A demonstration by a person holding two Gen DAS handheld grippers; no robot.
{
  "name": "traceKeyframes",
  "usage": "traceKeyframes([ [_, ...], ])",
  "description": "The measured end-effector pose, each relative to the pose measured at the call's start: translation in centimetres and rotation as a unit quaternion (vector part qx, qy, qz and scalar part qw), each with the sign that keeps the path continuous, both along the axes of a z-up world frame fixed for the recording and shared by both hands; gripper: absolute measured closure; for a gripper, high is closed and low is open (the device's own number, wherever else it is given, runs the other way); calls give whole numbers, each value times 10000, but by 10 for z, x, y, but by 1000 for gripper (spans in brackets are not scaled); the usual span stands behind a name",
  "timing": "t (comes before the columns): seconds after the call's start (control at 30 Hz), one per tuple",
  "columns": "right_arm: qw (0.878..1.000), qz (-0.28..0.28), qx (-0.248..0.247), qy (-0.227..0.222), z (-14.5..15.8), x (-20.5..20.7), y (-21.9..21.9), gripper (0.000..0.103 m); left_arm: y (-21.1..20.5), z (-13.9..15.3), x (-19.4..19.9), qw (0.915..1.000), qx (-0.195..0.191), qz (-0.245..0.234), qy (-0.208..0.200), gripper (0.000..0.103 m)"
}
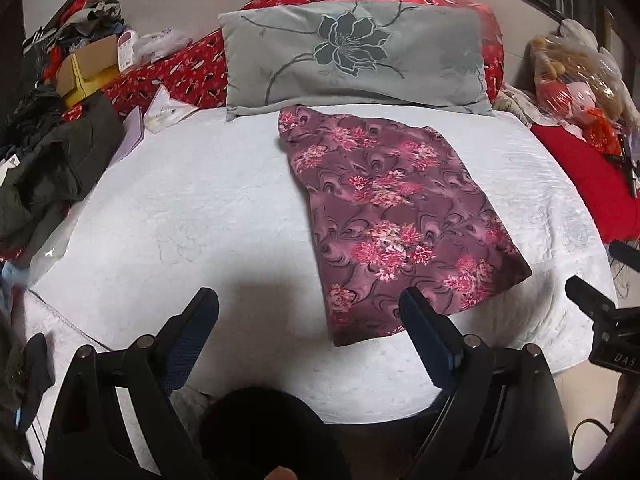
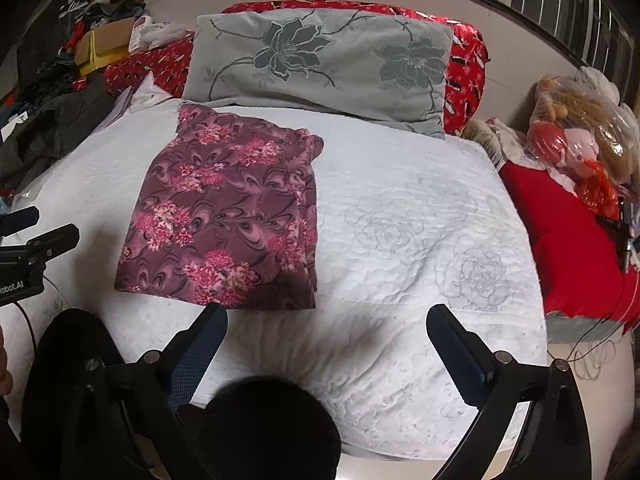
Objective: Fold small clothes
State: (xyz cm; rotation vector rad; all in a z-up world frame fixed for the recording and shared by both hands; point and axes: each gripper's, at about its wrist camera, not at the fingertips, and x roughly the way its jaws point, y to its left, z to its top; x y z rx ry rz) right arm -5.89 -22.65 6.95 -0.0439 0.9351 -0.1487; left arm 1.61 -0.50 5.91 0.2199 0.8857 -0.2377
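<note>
Right claw [image 2: 326, 326] gapes; garment [image 2: 224, 216] beyond.

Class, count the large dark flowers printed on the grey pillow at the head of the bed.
2. One flower sits left of the grey pillow's middle; the other flower is nearer its right end. The pillow's back is hidden.

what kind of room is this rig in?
Most likely a lived-in bedroom: a bed with a white quilted cover, a grey flower-print pillow at its head, and a heap of clothes and boxes alongside. A folded floral garment lies on the cover.
</note>
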Motion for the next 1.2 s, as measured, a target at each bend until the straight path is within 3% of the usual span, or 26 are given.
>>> traceKeyframes([
  [0.43,9998,-201,-93,10,1,2,-12,2,-3,-11,-2,9989,-98,-124,445,10],
  [0.7,9996,-293,-21,-5,2,4,-20,2,-13,-13,-9,9981,-26,-393,479,10],
  [1.2,9963,-603,602,82,-1,7,-37,0,-19,-11,-13,9976,-4,-518,464,10],
])
